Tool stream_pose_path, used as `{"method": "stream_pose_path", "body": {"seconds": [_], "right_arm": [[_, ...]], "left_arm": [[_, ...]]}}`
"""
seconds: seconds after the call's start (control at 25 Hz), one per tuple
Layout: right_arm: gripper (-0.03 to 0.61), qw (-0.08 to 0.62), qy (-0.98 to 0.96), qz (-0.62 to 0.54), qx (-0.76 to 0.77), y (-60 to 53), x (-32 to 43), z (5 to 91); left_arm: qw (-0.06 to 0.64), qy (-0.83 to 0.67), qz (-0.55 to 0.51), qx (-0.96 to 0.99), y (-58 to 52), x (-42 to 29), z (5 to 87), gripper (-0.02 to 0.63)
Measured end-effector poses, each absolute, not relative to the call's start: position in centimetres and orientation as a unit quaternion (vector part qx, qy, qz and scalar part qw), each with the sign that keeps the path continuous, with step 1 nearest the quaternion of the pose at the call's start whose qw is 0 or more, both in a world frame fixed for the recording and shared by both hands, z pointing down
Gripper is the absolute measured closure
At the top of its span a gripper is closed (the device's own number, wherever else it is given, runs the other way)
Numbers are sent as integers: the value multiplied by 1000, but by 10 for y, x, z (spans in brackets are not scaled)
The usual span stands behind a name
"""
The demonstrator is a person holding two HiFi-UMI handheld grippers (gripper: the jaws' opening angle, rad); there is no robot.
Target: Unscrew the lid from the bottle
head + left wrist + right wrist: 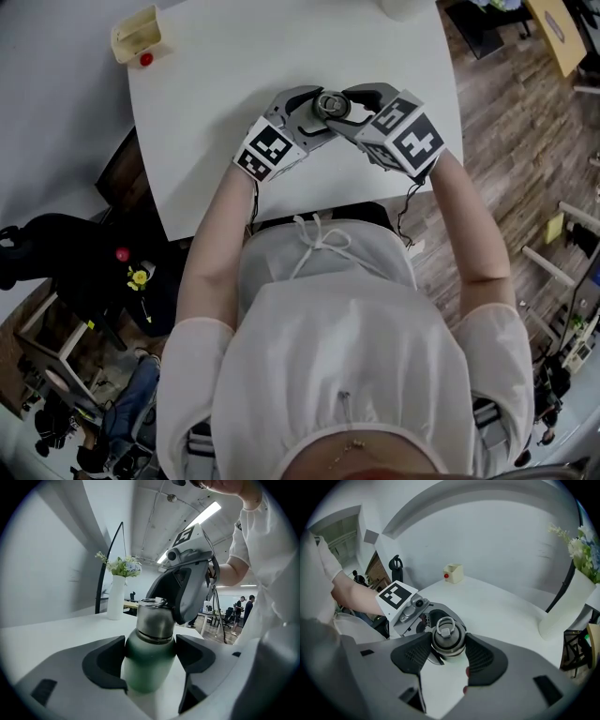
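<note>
A dark green bottle (pixel 149 660) stands upright on the white table (pixel 216 141) near its front edge. It has a steel lid (pixel 447 638) with a ring handle on top. My left gripper (pixel 150 663) is shut on the bottle's green body, one pad pressing on each side. My right gripper (pixel 447 649) comes in from above and its pads press on the two sides of the lid. In the head view the left gripper (pixel 312 107) and the right gripper (pixel 350 101) meet around the lid (pixel 330 103). The bottle's base is hidden.
A small cream box (pixel 138 36) with a red ball beside it sits at the table's far left corner. A white vase (pixel 116 597) with flowers stands at the far edge. The table's front edge lies just below the grippers, against the person's body.
</note>
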State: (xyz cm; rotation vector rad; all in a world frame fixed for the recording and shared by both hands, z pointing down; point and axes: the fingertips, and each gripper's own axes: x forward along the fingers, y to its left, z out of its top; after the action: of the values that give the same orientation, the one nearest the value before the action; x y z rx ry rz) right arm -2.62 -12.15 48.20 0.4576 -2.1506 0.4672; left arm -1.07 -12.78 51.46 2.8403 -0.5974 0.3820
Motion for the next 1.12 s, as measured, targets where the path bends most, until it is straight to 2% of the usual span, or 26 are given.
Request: {"method": "stream_pose_path", "body": {"seconds": [0.2,0.44,0.8,1.12], "right_arm": [[341,451,-862,170,156,-118,-29,480],[342,505,-857,81,54,-115,-31,483],[342,539,-838,-4,-84,-110,-30,483],[339,556,-824,-11,-112,-111,-26,482]], "left_arm": [[110,-201,124,966,-129,-12,515,256],[111,-199,124,966,-129,-13,516,258],[114,-195,127,966,-127,-11,516,256],[118,-195,134,965,-127,-9,515,257]]}}
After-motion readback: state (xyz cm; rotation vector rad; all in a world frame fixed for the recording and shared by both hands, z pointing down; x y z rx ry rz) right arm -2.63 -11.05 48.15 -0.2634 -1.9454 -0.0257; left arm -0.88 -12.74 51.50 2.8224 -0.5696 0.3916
